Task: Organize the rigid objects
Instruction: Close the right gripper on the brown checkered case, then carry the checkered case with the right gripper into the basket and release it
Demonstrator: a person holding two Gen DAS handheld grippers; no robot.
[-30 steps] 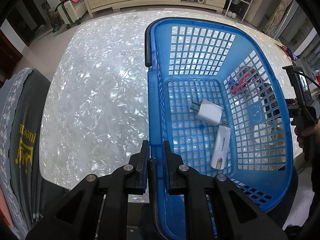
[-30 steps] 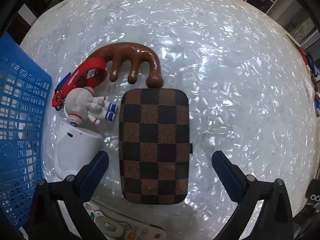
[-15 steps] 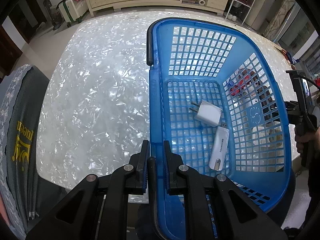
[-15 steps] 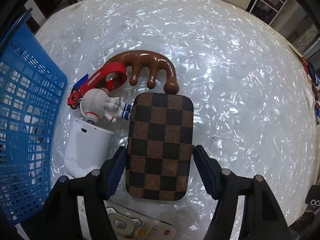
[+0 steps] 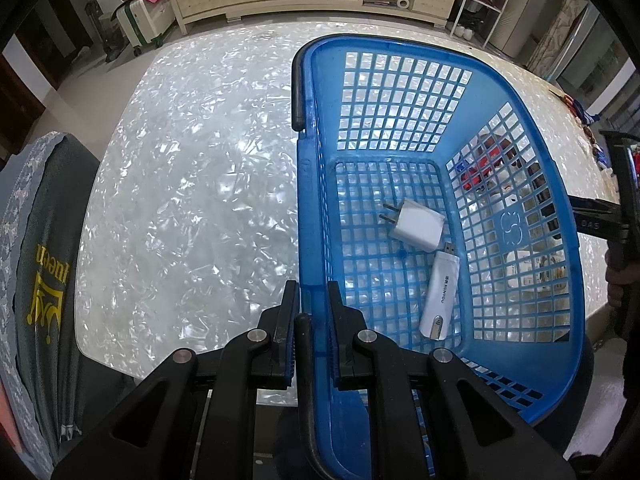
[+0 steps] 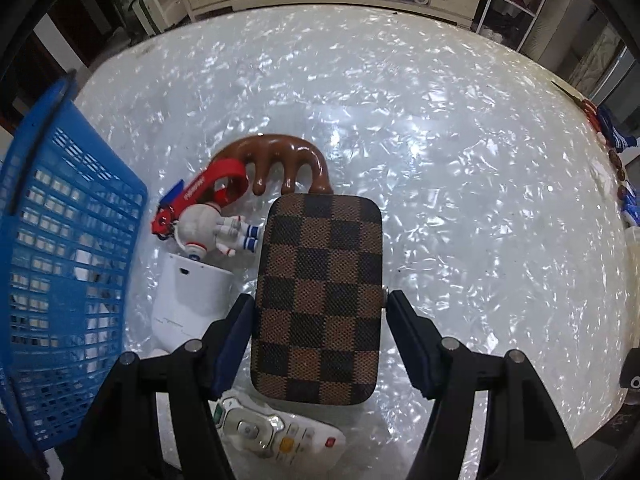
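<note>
Case (image 6: 318, 296), checkered and pinched across its width by the right tool (image 6: 318, 316), lies lengthwise along it above the desk (image 6: 460, 184); basket (image 6: 60, 248) sits leftward, its rim clamped by the left tool (image 5: 313, 320).

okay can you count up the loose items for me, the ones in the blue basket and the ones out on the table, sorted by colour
White: 5, charger, USB stick, astronaut keychain, white device, remote
Brown: 2, checkered case, wooden comb
Total: 7; 2 lie in the basket, 5 outside it.
</note>
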